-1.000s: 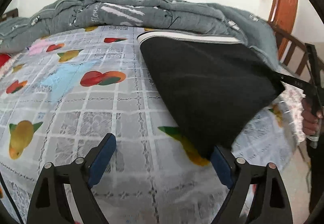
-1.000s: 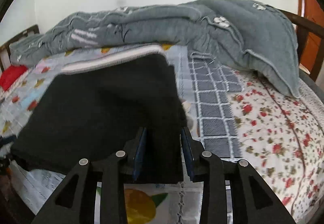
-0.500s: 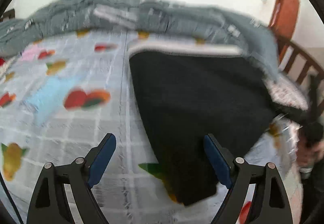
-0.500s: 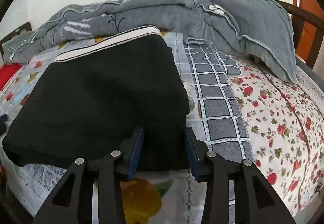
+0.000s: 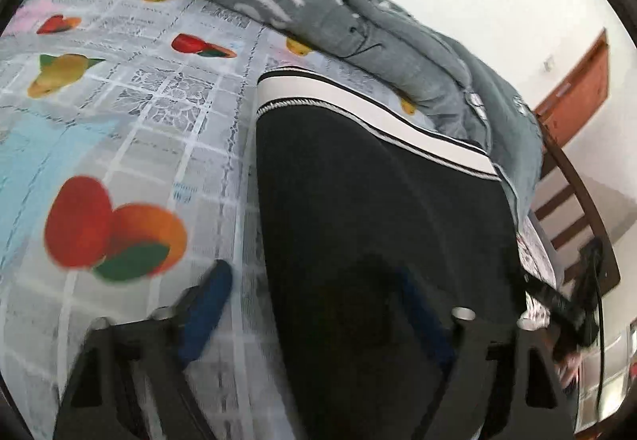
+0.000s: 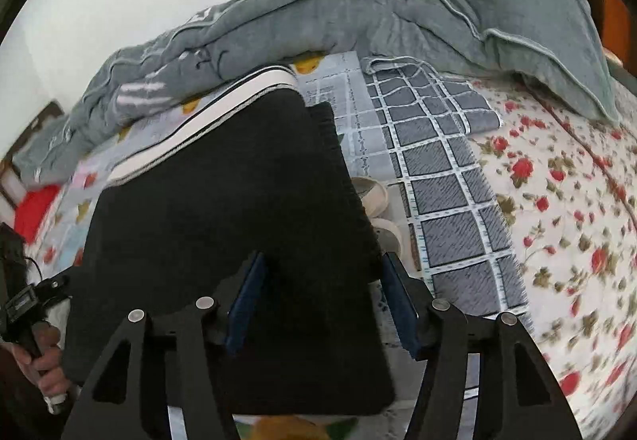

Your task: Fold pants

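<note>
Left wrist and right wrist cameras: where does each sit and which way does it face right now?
Left wrist: rides on the left claw, looking along its open fingers over the near left part of the black pants toward the grey quilt; the right claw shows at the right edge.
Right wrist: rides on the right claw, fingers apart astride the pants' near right edge, facing the quilt; the left hand shows at lower left.
Shared: pants, white waistband, quilt, fruit-print sheet.
</note>
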Action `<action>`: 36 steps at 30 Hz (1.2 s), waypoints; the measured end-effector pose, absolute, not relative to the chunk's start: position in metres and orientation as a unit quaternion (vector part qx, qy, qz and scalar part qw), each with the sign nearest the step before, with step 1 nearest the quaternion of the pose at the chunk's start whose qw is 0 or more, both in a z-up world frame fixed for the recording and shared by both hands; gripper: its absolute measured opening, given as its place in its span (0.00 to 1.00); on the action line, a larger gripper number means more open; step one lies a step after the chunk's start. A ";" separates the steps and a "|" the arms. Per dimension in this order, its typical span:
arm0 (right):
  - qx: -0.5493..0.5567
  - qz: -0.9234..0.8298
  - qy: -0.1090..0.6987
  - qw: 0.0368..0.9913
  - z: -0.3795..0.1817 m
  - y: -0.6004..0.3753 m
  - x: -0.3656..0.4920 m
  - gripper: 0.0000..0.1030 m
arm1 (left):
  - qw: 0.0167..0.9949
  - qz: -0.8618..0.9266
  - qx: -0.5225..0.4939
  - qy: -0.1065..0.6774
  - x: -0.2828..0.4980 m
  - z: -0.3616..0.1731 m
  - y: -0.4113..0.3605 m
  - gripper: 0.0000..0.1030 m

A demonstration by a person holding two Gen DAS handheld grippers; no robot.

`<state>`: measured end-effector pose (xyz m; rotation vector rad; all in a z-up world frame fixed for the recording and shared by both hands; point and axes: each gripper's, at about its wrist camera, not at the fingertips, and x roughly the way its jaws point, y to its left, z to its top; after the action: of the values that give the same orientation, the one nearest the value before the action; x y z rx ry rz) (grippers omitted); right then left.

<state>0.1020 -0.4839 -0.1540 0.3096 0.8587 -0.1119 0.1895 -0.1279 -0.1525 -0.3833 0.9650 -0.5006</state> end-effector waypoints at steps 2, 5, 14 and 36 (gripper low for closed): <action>0.127 -0.061 0.405 0.903 -0.151 -0.471 0.098 0.43 | 0.823 -0.247 -0.193 0.473 0.200 -0.158 -0.130 0.21; 0.111 -0.065 0.403 0.906 -0.146 -0.457 0.095 0.34 | 0.836 -0.265 -0.190 0.441 0.205 -0.147 -0.116 0.13; 0.140 0.030 0.399 0.906 -0.135 -0.361 0.105 0.26 | 0.884 -0.197 -0.147 0.398 0.211 -0.110 0.002 0.11; 0.118 0.047 0.433 0.892 -0.122 -0.314 0.238 0.11 | 0.882 -0.174 -0.116 0.423 0.206 -0.112 0.049 0.50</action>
<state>0.2378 -0.3140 -0.1224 0.2454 0.8991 0.0974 0.2059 0.0488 -0.1119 -0.2426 0.8804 -0.3616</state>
